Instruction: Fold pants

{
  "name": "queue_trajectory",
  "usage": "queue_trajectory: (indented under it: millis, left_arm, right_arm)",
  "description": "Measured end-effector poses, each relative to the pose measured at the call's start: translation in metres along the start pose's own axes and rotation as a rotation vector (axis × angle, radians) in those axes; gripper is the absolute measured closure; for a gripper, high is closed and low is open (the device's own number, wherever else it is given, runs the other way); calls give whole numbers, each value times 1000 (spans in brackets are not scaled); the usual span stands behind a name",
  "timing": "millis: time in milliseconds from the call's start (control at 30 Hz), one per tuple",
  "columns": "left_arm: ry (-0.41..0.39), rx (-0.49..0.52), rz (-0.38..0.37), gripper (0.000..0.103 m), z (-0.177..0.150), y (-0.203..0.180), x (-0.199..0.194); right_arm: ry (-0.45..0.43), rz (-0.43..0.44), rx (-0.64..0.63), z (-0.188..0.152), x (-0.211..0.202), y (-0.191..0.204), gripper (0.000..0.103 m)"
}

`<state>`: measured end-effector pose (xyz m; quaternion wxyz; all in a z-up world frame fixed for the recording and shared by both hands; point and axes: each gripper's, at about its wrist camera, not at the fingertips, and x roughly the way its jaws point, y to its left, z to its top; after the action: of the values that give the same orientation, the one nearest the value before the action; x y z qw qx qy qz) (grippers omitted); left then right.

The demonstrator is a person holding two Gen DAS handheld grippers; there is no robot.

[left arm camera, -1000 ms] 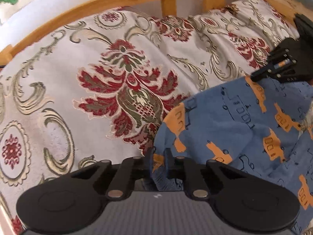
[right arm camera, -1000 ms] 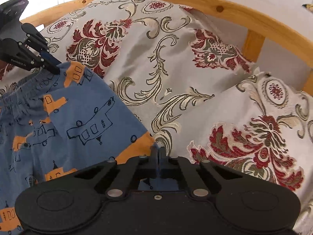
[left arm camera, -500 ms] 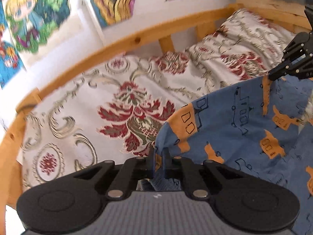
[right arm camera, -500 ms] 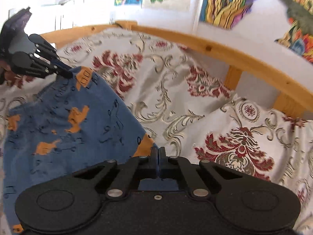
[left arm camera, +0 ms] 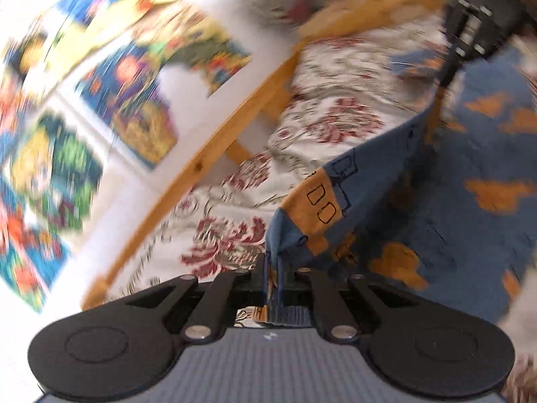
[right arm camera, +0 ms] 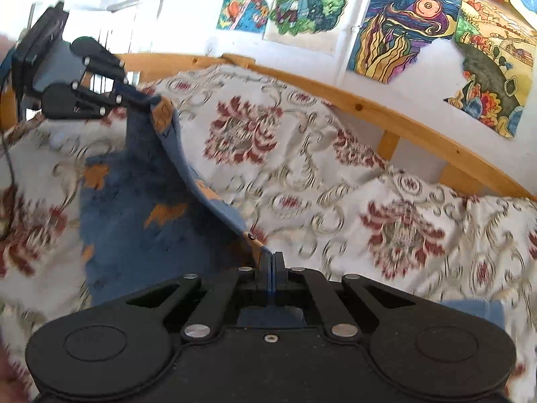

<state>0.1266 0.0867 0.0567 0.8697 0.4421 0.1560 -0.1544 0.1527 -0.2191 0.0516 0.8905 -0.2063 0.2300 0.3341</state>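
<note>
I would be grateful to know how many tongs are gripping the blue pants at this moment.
2. The left tongs pinch one edge of the pants; the right tongs pinch another edge.

Pants point(right arm camera: 141, 208) hanging between both grippers above bedspread point(right arm camera: 335, 184), wooden rail point(right arm camera: 402, 124) behind, drawings point(right arm camera: 396, 23) on wall

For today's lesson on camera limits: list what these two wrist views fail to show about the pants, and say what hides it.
- Left wrist view: motion blur smears the pants print.
- Right wrist view: the right gripper body covers the near cloth.
- Both views: the lifted edge between it and the left gripper hides the lower part, legs and waistband.
</note>
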Motion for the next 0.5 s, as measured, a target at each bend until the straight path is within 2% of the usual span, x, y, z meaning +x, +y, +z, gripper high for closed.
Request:
queue_trajectory:
  millis: [133, 300, 500]
  left_arm:
    - [-47, 201, -7, 97, -12, -35, -22]
    - [-37, 445, -119, 97, -36, -79, -30]
    - [37, 529, -244, 97, -51, -92, -33]
  right_arm:
    - [34, -14, -1, -23, -13, 30, 103]
    - [70, -16, 26, -43, -15, 56, 103]
    - [103, -9, 45, -54, -16, 70, 103]
